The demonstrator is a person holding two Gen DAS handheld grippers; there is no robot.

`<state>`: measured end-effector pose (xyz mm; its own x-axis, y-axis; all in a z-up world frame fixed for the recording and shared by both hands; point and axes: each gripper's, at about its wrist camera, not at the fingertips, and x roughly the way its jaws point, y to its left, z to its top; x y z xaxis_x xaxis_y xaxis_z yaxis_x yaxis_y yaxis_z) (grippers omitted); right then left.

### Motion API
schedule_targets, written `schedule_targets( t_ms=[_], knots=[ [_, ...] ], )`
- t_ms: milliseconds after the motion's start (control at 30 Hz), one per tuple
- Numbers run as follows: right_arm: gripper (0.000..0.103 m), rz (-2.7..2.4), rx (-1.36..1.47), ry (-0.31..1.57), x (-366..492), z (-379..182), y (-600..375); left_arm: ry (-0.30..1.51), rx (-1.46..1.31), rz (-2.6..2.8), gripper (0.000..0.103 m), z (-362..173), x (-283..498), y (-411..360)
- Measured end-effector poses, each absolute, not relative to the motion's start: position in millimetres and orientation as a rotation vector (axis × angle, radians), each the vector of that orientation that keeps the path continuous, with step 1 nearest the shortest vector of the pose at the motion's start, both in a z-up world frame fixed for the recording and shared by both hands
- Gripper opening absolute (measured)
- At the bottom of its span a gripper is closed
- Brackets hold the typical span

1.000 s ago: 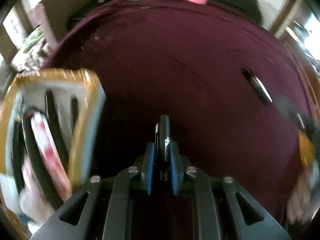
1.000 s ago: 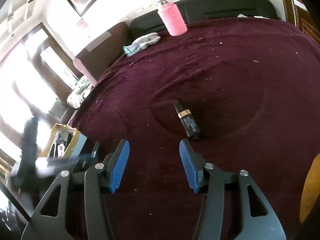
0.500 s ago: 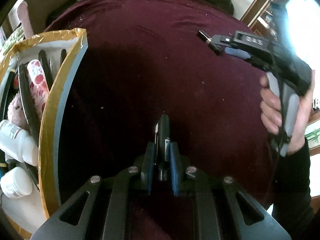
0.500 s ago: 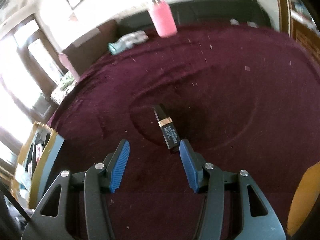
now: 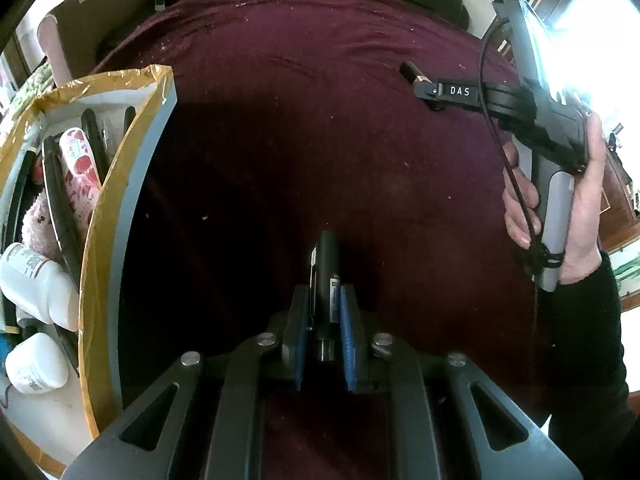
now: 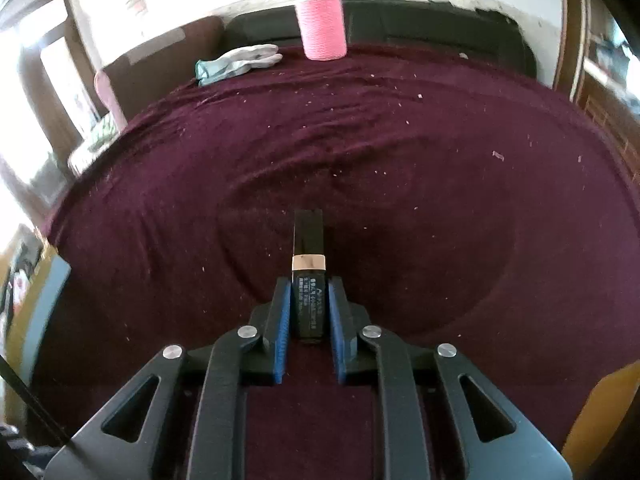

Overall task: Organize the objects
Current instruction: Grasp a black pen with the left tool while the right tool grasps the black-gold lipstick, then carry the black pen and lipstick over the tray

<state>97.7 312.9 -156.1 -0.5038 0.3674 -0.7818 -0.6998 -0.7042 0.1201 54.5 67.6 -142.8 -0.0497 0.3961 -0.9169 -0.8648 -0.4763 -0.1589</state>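
Left tongs (image 5: 325,312): pads drawn in narrow on a dark tube (image 5: 326,276), gripped near its rear end, most of its length projecting forward; carried above the maroon cloth (image 5: 320,128).

Box (image 5: 120,216): open, gold-taped rim, just left of the left tongs. Already holds white bottles, a red-and-white patterned tube, dark sticks and something pink and fuzzy. Judged destination for the dark tube.

Right tongs (image 6: 307,320): pads nearly touching the flanks of a black tube with a gold band (image 6: 308,264), which lies on the cloth pointing straight ahead. A sliver of gap seems to remain on each side, so whether the grip is firm cannot be told from this view.

Handling note, right: finish the squeeze on the printed lower body behind the band, square to the flat sides, then lift straight up so the soft cloth does not drag.

Handling note, left: swing over the box rim, lower into a free slot, then release.

Far ahead of the right tongs: a glove (image 6: 240,60) and a pink bottle (image 6: 322,24), at the cloth's far edge.
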Motion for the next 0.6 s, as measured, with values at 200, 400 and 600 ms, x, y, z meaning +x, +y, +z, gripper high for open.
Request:
schedule_targets(
  t_ms=[200,400,600],
  knots=[
    [0.014,2.217,-1.023,0.581,99.2,-155.8,311.4,0.541,-1.252,1.701,0.013,-140.6,51.3,61.9],
    [0.014,2.259,-1.027,0.824,118.5,-152.2,299.3,0.467,-1.272,1.673,0.013,-142.3,41.2,57.3],
    [0.014,2.292,-1.076,0.940,144.6,-153.4,232.7,0.444,-1.253,1.685,0.012,-138.4,42.6,42.3]
  ],
)
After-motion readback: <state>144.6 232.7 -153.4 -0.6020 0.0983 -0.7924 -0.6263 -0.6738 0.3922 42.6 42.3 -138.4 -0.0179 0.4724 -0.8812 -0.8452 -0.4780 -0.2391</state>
